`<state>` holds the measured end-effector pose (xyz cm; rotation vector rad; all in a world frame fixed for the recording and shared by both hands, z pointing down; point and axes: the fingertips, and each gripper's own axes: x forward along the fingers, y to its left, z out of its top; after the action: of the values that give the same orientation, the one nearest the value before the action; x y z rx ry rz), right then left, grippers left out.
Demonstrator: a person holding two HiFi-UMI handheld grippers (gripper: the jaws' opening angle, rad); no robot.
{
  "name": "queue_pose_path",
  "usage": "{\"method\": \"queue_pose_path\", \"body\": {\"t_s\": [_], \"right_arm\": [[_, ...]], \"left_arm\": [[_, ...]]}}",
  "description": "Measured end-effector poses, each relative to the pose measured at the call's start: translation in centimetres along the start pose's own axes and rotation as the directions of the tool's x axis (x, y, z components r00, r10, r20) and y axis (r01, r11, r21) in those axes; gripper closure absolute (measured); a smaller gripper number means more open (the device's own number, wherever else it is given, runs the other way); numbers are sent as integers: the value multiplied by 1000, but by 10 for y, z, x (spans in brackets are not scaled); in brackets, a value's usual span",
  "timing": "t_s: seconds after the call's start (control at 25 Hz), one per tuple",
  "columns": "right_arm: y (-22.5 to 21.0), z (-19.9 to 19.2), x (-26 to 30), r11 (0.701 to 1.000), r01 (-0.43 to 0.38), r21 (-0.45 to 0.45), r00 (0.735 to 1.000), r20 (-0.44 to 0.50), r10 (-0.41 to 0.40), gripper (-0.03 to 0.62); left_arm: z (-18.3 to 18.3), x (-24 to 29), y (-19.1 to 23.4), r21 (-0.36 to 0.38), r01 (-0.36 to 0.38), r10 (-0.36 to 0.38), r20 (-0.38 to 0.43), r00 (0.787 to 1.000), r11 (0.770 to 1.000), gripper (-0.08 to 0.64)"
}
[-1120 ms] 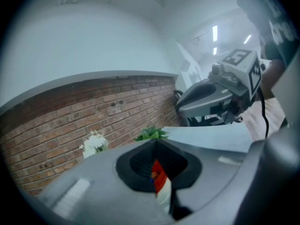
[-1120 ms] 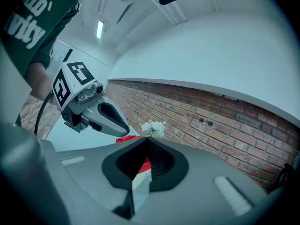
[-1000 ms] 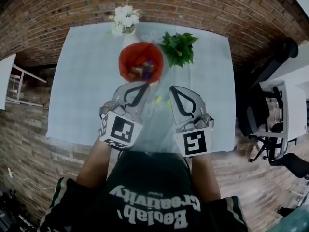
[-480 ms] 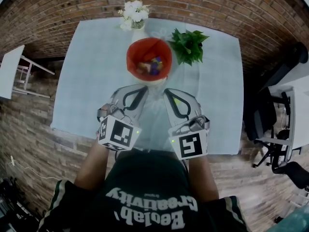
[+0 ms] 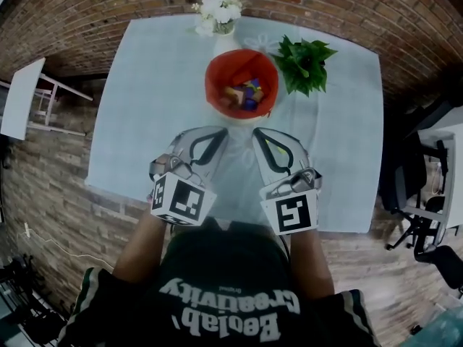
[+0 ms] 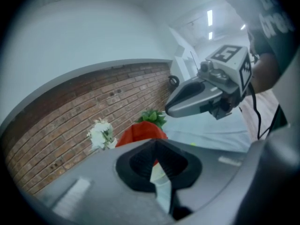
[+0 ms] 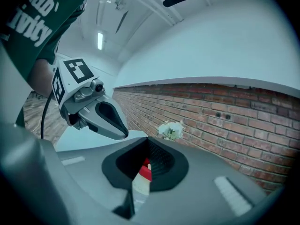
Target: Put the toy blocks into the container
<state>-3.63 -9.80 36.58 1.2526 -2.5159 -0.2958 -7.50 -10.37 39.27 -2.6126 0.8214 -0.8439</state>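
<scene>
Both sets of jaws are closed tight with nothing pinched in them. The left gripper (image 5: 221,133) and right gripper (image 5: 259,133) hang side by side over the near part of the counter (image 5: 145,114), tips aimed at the container (image 5: 214,78) and angled slightly toward each other. There's a strip of open cloth between them. Their marker cubes sit roughly over the counter's near edge, right in front of the person's torso.

The toy blocks (image 5: 246,94) are piled inside the red container, which stands just past the jaw tips, around the middle of the counter and toward the far side. There's a small yellow-green bit (image 5: 278,149) on the cloth by the right gripper, too small to tell what it is.

It's crowded at the back. The green plant (image 5: 307,62) is just beside the container's right rim, and the white flowers (image 5: 219,7) stand at the far edge against the brick wall (image 5: 87,6). There's wide cloth to the left of the container and a narrower strip to the right below the plant. Off the counter are office chairs (image 5: 427,215) on the right and a small white table (image 5: 22,96) on the left.
</scene>
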Motion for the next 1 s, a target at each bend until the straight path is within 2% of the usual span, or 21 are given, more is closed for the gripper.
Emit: {"method": "queue_pose_path", "body": {"t_s": [0.2,0.28,0.32,0.4,0.44,0.52,0.6,0.76,0.84,1.0], "right_arm": [[0,2,11,999,45,24,998,-42,-44,586],[1,0,16,998,57,18,996,-63,-56,585],[1,-2,18,998,63,19,996,-70,-62,585],[2,-6,20,997,74,28,994,-83,-71,585],[2,-8,21,996,79,32,993,-88,-76,584],[1,-14,23,995,91,39,991,-100,-87,584],[1,-20,23,994,101,43,989,-117,-95,584],[-3,-32,20,992,121,45,981,-157,-112,586],[-6,-38,17,990,134,42,977,-174,-125,585],[-9,-49,11,987,155,32,970,-195,-146,585]], "left_arm": [[-14,-2,4,37,87,-87,0,996,996,558],[-31,3,-4,56,157,-155,-46,987,986,558],[-43,8,-13,55,211,-206,-83,975,976,557],[-72,18,-34,33,334,-324,-171,930,942,544],[-89,24,-44,20,387,-374,-220,901,922,469],[-120,37,-59,7,465,-440,-311,843,885,387],[-147,50,-66,14,510,-466,-384,797,860,343],[-194,71,-78,34,577,-490,-490,721,816,299],[-207,79,-85,25,603,-507,-513,692,797,299],[-220,93,-93,12,627,-524,-538,661,779,298]]}}
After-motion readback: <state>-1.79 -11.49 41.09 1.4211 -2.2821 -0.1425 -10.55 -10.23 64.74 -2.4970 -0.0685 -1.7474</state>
